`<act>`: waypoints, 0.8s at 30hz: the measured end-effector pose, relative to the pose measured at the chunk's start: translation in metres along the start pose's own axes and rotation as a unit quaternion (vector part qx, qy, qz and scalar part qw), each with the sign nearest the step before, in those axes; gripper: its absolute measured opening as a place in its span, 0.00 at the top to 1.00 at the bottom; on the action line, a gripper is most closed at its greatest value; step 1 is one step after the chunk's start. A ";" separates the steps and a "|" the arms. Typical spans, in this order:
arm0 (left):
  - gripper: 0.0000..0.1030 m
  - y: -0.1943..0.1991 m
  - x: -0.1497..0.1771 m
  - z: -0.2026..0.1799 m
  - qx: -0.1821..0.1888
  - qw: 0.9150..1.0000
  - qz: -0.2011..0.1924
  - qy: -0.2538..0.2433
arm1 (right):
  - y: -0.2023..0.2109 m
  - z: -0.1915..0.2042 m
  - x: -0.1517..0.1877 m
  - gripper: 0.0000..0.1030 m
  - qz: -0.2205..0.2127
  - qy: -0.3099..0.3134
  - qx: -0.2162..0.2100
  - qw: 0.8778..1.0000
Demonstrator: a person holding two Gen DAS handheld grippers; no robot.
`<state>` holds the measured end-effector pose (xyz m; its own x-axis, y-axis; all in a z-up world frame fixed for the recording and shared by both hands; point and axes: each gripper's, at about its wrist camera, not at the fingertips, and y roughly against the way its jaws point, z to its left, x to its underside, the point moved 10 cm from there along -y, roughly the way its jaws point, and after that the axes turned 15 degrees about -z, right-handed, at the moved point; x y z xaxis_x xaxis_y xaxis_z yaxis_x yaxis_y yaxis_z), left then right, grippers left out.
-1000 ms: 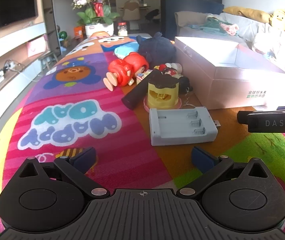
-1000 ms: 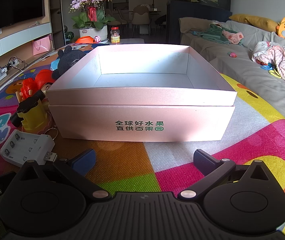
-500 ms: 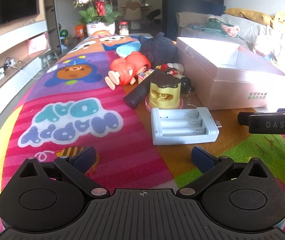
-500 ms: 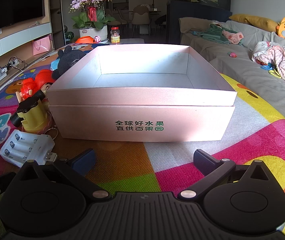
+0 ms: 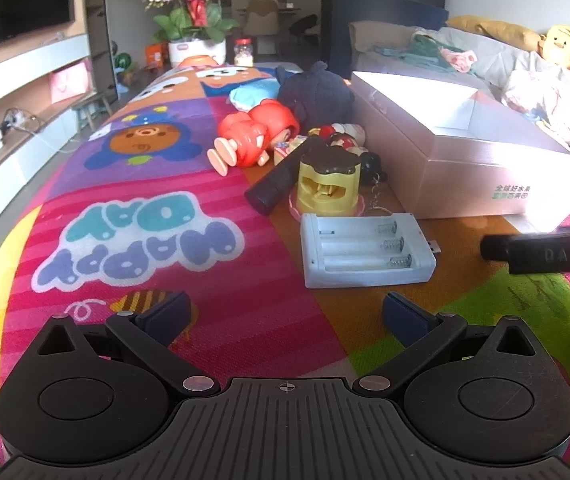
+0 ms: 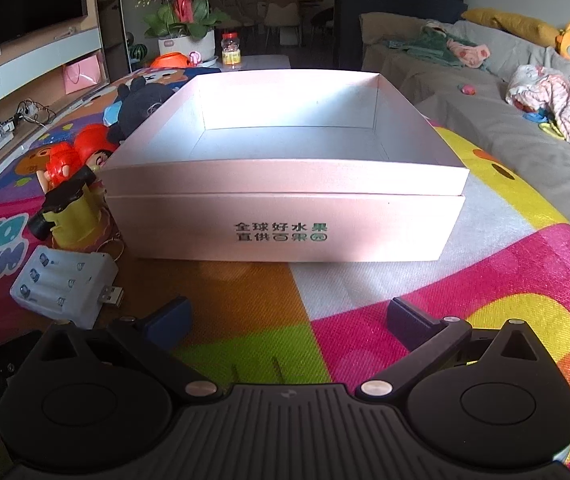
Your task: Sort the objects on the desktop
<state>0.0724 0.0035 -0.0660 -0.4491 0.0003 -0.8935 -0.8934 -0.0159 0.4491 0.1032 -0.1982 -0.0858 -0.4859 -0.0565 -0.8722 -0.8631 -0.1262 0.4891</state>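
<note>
A pale blue battery charger (image 5: 365,250) lies on the colourful mat just ahead of my open, empty left gripper (image 5: 285,316); it also shows in the right wrist view (image 6: 65,286). Behind it stand a yellow toy with a dark top (image 5: 329,184), a black cylinder (image 5: 281,182), a red doll (image 5: 253,136) and a dark plush (image 5: 317,94). An open, empty pink box (image 6: 285,208) sits right ahead of my open, empty right gripper (image 6: 287,322); the box also shows in the left wrist view (image 5: 465,152).
A keyring (image 5: 377,200) lies between the yellow toy and the box. The right gripper's black body (image 5: 545,252) reaches in from the right of the left wrist view. A sofa with clothes (image 6: 525,92) is on the right, a flower pot (image 6: 185,28) at the far end.
The left gripper has tilted and shifted slightly, so the charger and toys sit a little further right in its view. The right gripper has edged slightly forward. Both stay open.
</note>
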 end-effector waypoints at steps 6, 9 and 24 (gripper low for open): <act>0.00 0.000 0.000 0.000 0.014 1.000 0.014 -0.008 | 0.009 0.001 0.003 0.00 0.003 -0.002 -0.003 1.000; 0.00 0.002 -0.002 0.003 0.034 0.999 0.016 -0.013 | 0.009 0.003 0.003 0.00 0.004 0.005 -0.002 1.000; 0.00 0.018 -0.041 0.101 -0.107 0.993 -0.047 0.019 | 0.006 0.145 -0.002 0.00 0.011 0.075 -0.126 0.989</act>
<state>0.0731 0.1045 -0.0203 -0.3600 -0.0250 -0.9326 -0.9060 -0.2291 0.3559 0.0795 -0.0552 -0.0793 -0.4614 -0.2056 -0.8630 -0.7819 -0.3655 0.5051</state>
